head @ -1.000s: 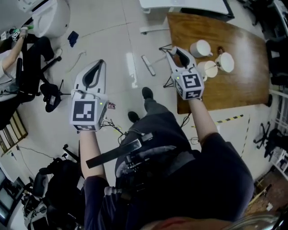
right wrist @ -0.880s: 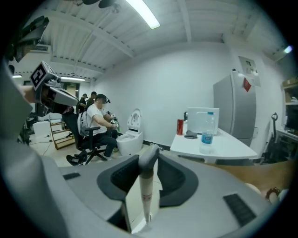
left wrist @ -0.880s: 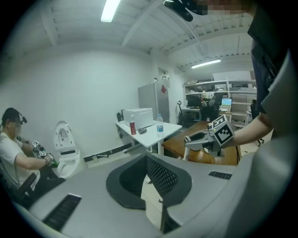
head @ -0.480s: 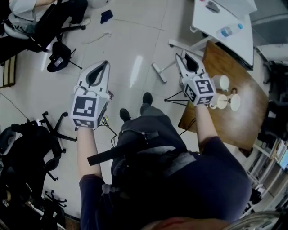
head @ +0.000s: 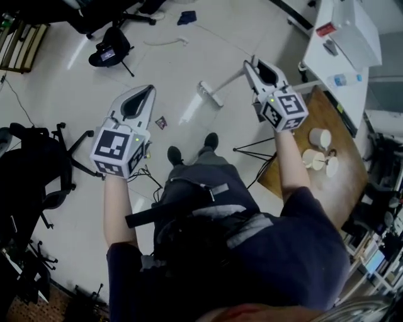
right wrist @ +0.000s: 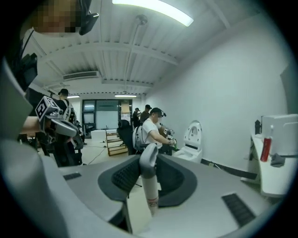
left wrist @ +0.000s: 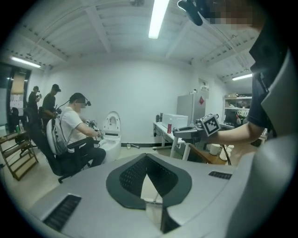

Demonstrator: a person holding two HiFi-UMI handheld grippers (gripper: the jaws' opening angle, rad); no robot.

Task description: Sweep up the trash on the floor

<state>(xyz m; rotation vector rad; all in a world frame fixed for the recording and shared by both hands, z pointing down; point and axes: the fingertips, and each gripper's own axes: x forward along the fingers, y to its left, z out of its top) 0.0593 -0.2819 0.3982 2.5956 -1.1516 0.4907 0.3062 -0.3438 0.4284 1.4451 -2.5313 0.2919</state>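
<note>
I stand over a pale floor (head: 75, 94) with a tool in each hand, both held out level ahead of me. My left tool (head: 141, 93) has its jaws pressed together with nothing between them. My right tool (head: 253, 65) grips a white handle (right wrist: 148, 186) that stands upright between its pads; its jaws have just been closing on it. In the head view a thin pole slants from that tool down to a white bar (head: 211, 94) resting on the floor just to its left.

The trash (head: 161, 122), a small dark scrap, lies on the floor just right of the left tool and a little beyond my shoes (head: 192, 148), short of the white bar. A blue rag (head: 186, 17) lies well beyond it.

To my right is a wooden bench (head: 343, 182) with three white cups (head: 320, 137) on it. A black chair (head: 38, 170) stands to my left. In the gripper views, a seated person (left wrist: 74, 135) bends toward a white toilet (left wrist: 111, 130) at the far wall.
</note>
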